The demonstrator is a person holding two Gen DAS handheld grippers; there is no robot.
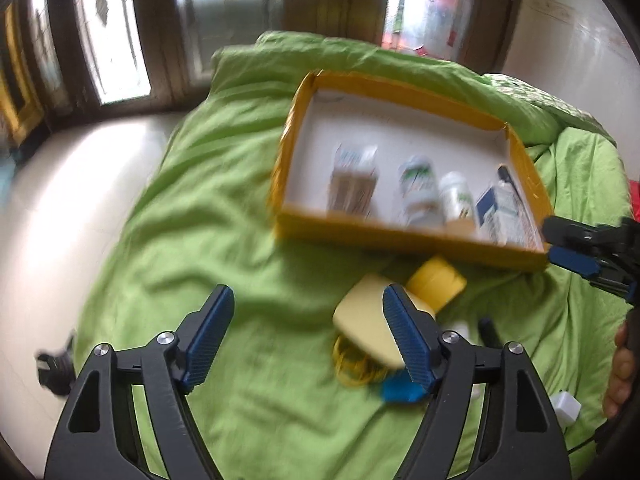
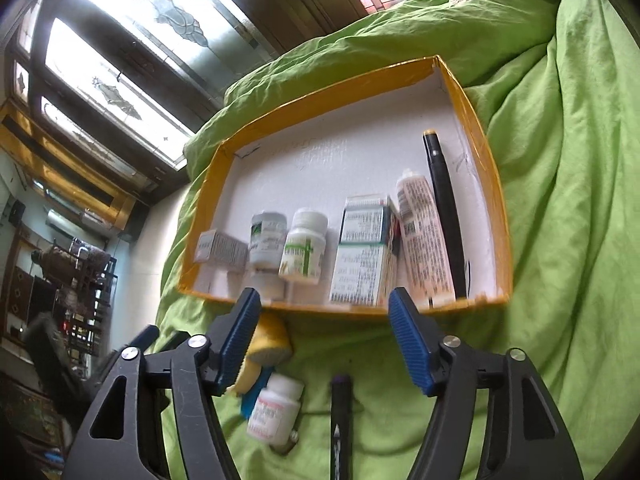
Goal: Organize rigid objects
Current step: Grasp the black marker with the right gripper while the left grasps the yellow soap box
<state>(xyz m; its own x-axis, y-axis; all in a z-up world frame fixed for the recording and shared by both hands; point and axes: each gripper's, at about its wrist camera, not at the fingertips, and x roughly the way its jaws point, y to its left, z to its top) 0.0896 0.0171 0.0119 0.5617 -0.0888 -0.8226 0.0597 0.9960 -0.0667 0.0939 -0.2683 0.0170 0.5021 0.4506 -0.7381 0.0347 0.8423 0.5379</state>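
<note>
A shallow yellow-rimmed box [image 1: 404,236] [image 2: 208,188] lies on the green bedcover. It holds small boxes, two white bottles [image 2: 304,248], a medicine carton [image 2: 360,256], a tube [image 2: 424,240] and a black pen [image 2: 444,208] in a row. In front of the box lie a pale yellow flat item [image 1: 364,320], a yellow roll [image 1: 436,280], a blue piece [image 1: 396,392], a white bottle [image 2: 276,408] and a dark pen [image 2: 340,412]. My left gripper [image 1: 308,332] is open and empty above the cover, left of the pale yellow item. My right gripper [image 2: 324,340] is open and empty over the loose items; it also shows in the left wrist view [image 1: 576,248].
The green bedcover [image 1: 224,240] bunches up high at the right [image 2: 560,160]. A white floor [image 1: 60,200] lies left of the bed, with tall windows [image 2: 132,40] behind. A small white plug [image 1: 566,408] lies at the right, near a hand [image 1: 620,372].
</note>
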